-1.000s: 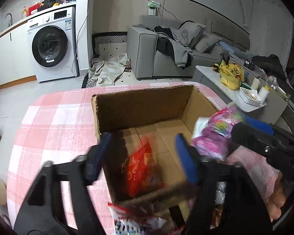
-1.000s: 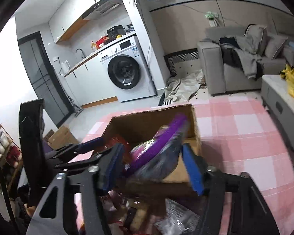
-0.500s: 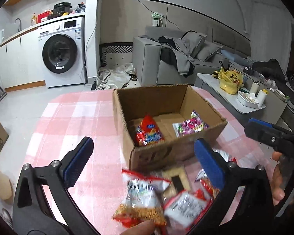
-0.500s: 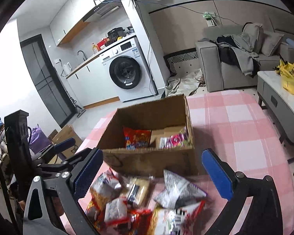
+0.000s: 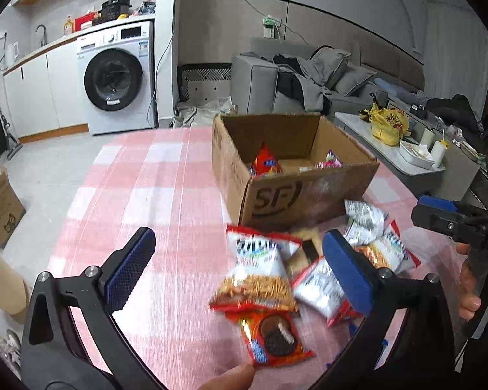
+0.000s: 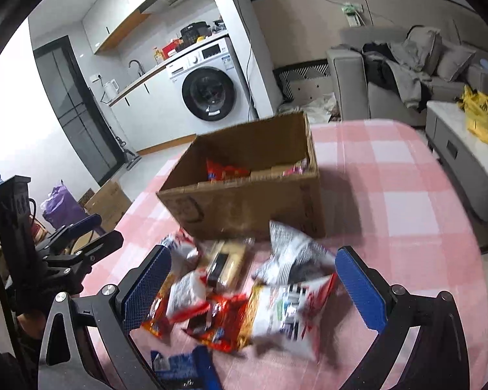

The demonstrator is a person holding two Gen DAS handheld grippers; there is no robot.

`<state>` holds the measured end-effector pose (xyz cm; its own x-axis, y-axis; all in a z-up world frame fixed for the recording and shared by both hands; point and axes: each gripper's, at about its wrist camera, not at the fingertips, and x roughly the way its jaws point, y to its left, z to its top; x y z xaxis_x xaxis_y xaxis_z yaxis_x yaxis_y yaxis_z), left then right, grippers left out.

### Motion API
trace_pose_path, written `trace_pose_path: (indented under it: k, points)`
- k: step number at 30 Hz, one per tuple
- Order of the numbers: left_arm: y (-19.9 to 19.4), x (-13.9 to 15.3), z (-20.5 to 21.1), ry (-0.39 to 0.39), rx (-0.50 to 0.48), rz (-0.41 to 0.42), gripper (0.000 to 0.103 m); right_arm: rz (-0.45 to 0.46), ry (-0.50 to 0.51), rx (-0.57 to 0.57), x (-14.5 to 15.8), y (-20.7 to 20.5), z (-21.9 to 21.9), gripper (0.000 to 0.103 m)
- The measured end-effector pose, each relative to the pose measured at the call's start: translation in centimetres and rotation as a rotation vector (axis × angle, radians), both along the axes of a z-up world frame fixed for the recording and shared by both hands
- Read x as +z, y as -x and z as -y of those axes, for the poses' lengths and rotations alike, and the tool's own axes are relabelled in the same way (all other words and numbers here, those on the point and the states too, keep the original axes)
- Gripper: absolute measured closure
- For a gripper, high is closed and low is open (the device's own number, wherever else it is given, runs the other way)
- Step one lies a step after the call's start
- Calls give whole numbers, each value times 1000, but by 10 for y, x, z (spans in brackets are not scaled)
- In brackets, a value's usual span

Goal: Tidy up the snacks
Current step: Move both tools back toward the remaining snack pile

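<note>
I am holding my left gripper (image 5: 237, 266) wide open with nothing in it. My right gripper (image 6: 253, 279) is wide open and empty too. Both are hanging over a pile of snacks (image 6: 244, 299) lying on the pink checked table (image 5: 153, 195), near my edge. The box (image 5: 296, 175) is sitting just behind the pile, toward the far edge. A red bag (image 5: 266, 162) and a pink bag (image 5: 330, 161) are lying inside the box.

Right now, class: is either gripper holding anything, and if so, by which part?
Nothing is held. The left gripper and right gripper both stand wide open above the loose snack packets on the pink checked tablecloth.
</note>
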<state>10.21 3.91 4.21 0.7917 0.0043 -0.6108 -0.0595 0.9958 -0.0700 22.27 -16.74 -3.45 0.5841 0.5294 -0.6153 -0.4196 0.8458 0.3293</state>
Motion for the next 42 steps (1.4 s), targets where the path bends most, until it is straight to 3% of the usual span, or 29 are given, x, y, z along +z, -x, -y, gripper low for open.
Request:
trace_pose_path:
  k: [5,10,26,42]
  points:
    - [13,-15,1,-12,3,-17,1,6,81,-2,-16,9,0,0]
    - [13,-28,4,24,-11,-45,1,-5,90,-6,-27,10,7,0]
    - [8,-60,12,12,-26,-146,1,-108,146,17,-60,-4,1,0]
    - [0,-91,24,13,-52,-239,1,-141,194,45,-79,-5,-16,0]
